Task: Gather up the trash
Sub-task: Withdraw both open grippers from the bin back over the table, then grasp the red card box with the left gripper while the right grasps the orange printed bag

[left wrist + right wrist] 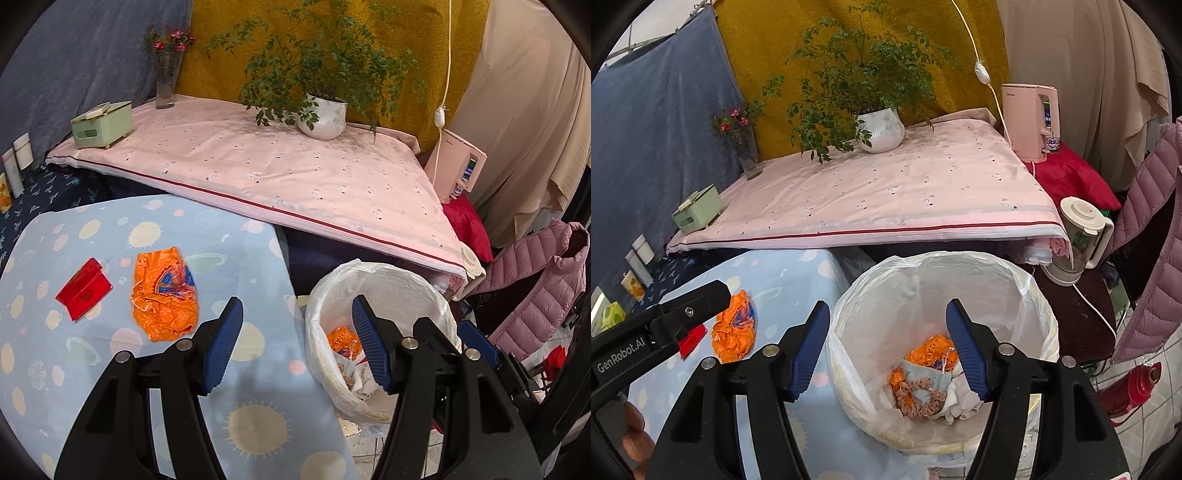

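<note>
From where I stand, the trash bin [942, 354] with its white liner already holds an orange wrapper, a patterned packet and some paper, so part of the collecting seems done. On the blue spotted cloth [110, 369] there remain a crumpled orange bag [162, 291] and, at its nine o'clock, a red packet [84, 294]. The right gripper [888, 347] hangs over the bin, jaws wide and empty; the left gripper [297, 343] is also wide apart, with nothing between its jaws.
</note>
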Demonstrator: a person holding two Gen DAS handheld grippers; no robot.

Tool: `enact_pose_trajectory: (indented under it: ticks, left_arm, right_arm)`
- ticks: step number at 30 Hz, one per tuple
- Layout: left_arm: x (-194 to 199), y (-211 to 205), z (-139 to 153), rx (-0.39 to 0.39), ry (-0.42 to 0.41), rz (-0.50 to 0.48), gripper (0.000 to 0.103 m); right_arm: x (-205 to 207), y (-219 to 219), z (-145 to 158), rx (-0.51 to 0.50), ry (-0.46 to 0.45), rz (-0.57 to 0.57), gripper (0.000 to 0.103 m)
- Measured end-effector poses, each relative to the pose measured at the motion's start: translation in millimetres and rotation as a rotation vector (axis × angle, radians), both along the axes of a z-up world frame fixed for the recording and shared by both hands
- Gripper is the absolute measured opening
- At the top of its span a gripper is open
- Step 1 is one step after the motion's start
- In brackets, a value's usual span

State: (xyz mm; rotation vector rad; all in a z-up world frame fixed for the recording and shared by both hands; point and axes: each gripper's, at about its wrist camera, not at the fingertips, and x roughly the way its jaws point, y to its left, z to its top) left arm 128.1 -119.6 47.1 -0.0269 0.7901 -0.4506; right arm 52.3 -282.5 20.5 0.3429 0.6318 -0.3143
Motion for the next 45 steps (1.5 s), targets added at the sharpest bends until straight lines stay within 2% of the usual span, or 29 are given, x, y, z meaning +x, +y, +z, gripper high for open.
enact_pose_trajectory:
  ticks: [5,31,40,43,45]
  left_arm:
    - [5,16,-4,-0.003,0.008,0.032,0.063]
    - [48,113,-38,-0.015,0.073,0.175,0.063]
    - [66,159,-56,0.01,0.09,0.244,0.063]
    - [74,179,-63,0.039,0.082,0.29,0.071]
    - [78,191,-67,0.053,0.077,0.307,0.072]
  right_arm:
    - [8,14,-2,-0.01,0.011,0.026,0.063]
    - [66,110,-24,-0.056,0.088,0.194,0.064]
    - [91,145,-39,-0.066,0.124,0.252,0.064]
    - [101,153,-46,-0.063,0.138,0.264,0.064]
    - [110,158,-51,-0.055,0.148,0.27,0.064]
